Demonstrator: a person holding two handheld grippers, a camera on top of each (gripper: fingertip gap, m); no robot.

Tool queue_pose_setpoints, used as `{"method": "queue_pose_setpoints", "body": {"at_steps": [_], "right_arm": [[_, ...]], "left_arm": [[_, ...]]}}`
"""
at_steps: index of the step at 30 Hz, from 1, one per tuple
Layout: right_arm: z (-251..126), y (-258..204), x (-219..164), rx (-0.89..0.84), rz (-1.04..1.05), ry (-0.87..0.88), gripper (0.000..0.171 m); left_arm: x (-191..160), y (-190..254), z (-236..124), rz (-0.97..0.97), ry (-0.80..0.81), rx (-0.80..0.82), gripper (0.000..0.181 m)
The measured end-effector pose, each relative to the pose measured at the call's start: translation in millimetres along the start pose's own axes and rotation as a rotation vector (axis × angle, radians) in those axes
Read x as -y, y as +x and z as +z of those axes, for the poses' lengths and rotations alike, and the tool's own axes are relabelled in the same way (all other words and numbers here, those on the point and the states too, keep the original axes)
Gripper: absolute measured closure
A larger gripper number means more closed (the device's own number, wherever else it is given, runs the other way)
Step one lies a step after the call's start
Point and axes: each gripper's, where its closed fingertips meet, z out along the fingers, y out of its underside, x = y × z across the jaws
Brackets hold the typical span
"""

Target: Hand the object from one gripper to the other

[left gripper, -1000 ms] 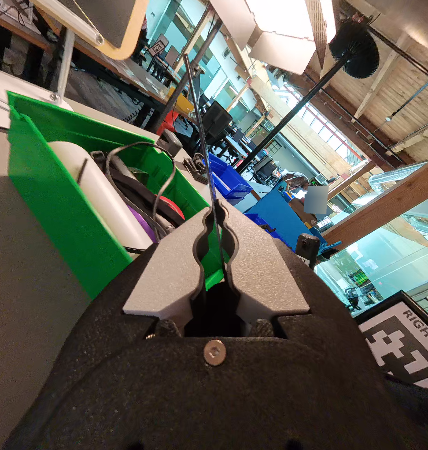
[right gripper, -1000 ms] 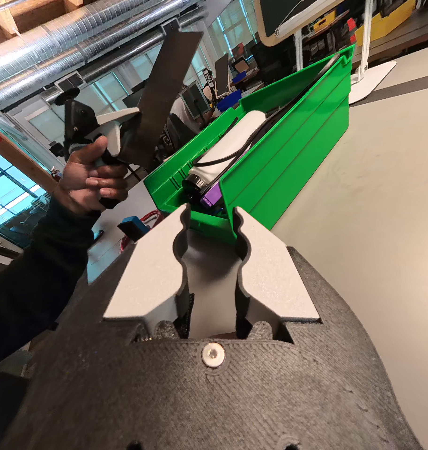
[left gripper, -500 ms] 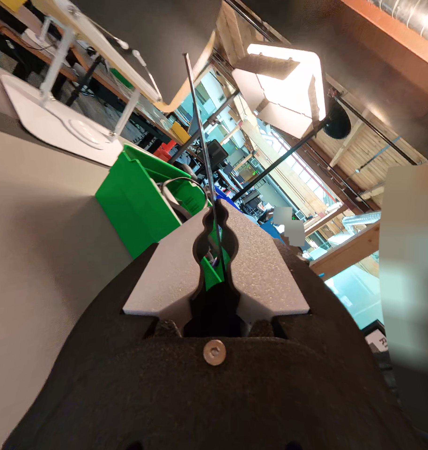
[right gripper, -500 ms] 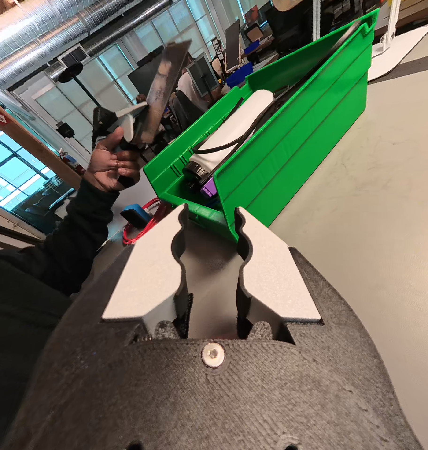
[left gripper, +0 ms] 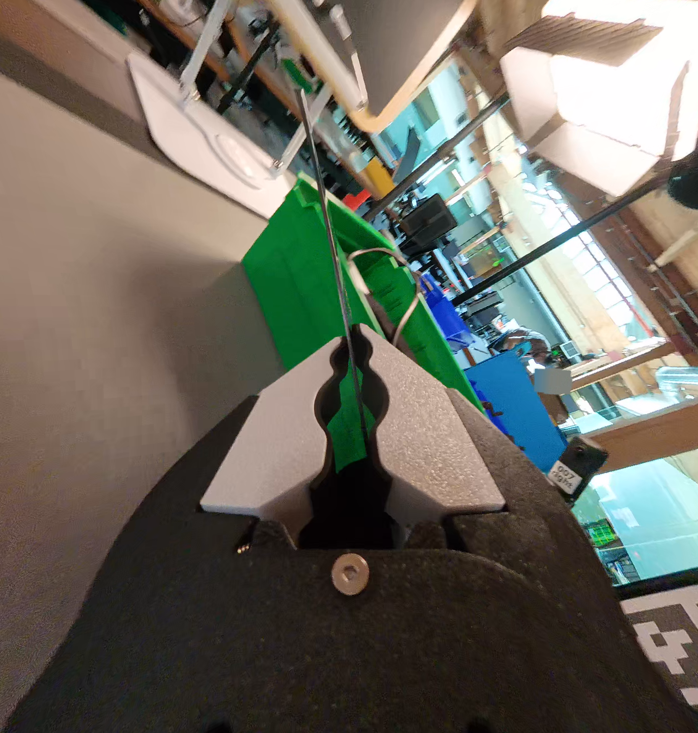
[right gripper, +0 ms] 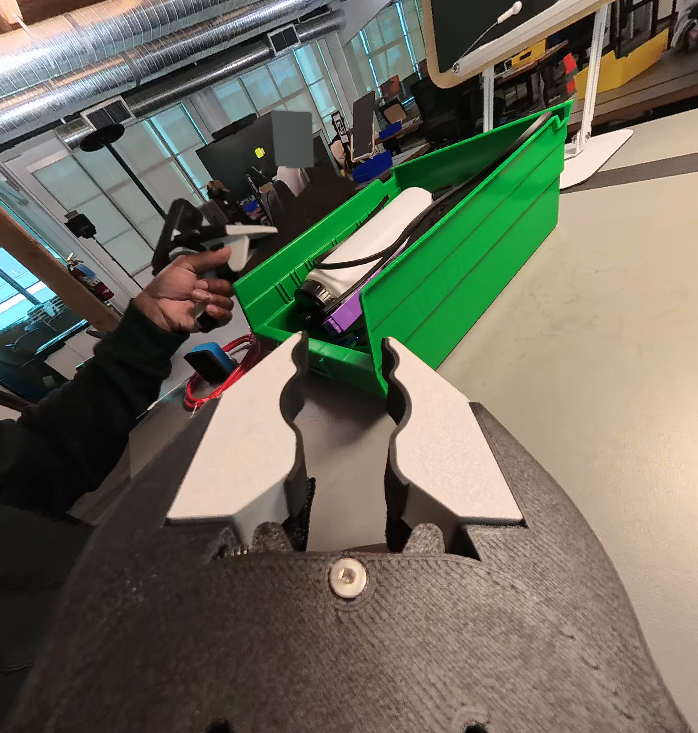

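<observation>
My left gripper (left gripper: pixel 351 337) is shut on a thin dark flat strip (left gripper: pixel 327 222), seen edge-on and sticking up past the fingertips. In the right wrist view a hand holds the left gripper (right gripper: pixel 260 234) at the left, level with the green bin's near end, fingers pointing right; the strip is hard to make out there against the dark background. My right gripper (right gripper: pixel 343 345) is open and empty, low over the table just before the green bin (right gripper: pixel 478 258). The two grippers are apart.
The green bin (left gripper: pixel 292 285) holds a white cylinder (right gripper: pixel 383 226), black cables and a purple block (right gripper: pixel 347 313). A blue object (right gripper: pixel 212 357) and a red cable (right gripper: pixel 220 380) lie left of it. A white stand base (right gripper: pixel 593 154) sits behind the bin. My hands' fingertips stand some 30 centimeters from each other.
The left gripper has come down and turned, so the strip no longer shows its broad face in the right wrist view. The right gripper has stayed open and shifted slightly.
</observation>
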Motion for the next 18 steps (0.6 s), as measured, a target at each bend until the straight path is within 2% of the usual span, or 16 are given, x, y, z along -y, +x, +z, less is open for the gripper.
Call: {"method": "queue_pose_setpoints", "body": {"at_steps": [6,11,13,15,16,18], "right_arm": [[0.7,1.9,-1.0,0.002,0.021,-0.007,0.134],[3.0,-3.1,-4.0,0.004,-0.023,-0.029,0.134],[4.0,-3.6,-5.1,0.004,-0.028,-0.036,0.134],[4.3,-3.2,-5.5,0.004,-0.025,-0.039,0.134],[4.5,-3.1,-5.6,0.003,-0.023,-0.04,0.134],[4.8,-2.9,-5.9,0.003,-0.022,-0.043,0.134]], "left_arm": [[-37.1,-30.8,7.2,-0.022,-0.128,0.077,0.178],[-58.4,-42.6,12.7,0.054,-0.255,0.152,0.178],[-62.1,-44.9,11.9,0.101,-0.289,0.184,0.173],[-60.4,-48.8,8.2,0.181,-0.31,0.25,0.161],[-55.4,-49.9,4.7,0.222,-0.305,0.289,0.153],[-37.0,-40.5,-3.2,0.312,-0.257,0.331,0.151]]}}
